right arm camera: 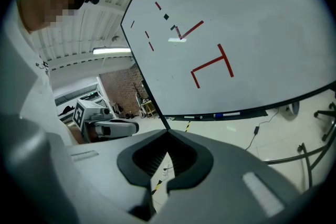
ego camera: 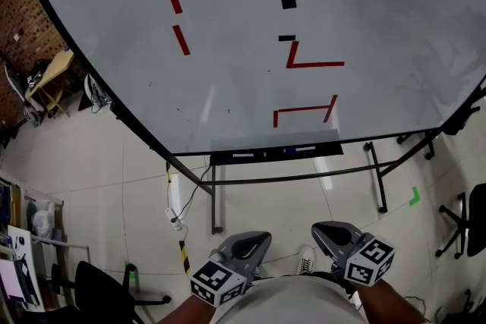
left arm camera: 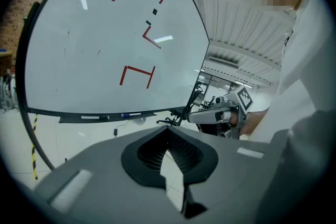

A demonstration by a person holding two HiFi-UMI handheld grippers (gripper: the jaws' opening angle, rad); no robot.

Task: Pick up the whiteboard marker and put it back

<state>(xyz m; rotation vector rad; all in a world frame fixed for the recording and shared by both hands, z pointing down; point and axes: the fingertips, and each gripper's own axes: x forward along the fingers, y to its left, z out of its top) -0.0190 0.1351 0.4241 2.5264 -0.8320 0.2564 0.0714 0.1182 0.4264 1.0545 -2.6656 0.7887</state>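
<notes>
A whiteboard marker with a blue cap [ego camera: 289, 151] lies in the dark tray [ego camera: 326, 148] under the big whiteboard [ego camera: 228, 49], beside two white markers. The left gripper view shows the same marker [left arm camera: 130, 114], and so does the right gripper view [right arm camera: 227, 113]. My left gripper [ego camera: 254, 237] and right gripper [ego camera: 328, 228] are held low against the person's body, well short of the tray. Both are shut with nothing between the jaws. The tips meet in the left gripper view [left arm camera: 169, 131] and the right gripper view [right arm camera: 168, 136].
The whiteboard carries red lines [ego camera: 307, 111] and black squares. Its metal stand legs [ego camera: 214, 201] spread over the tiled floor. A cable and power strip [ego camera: 175, 218] lie at the left leg. Black chairs stand at bottom left [ego camera: 99, 292] and at the right [ego camera: 467, 220].
</notes>
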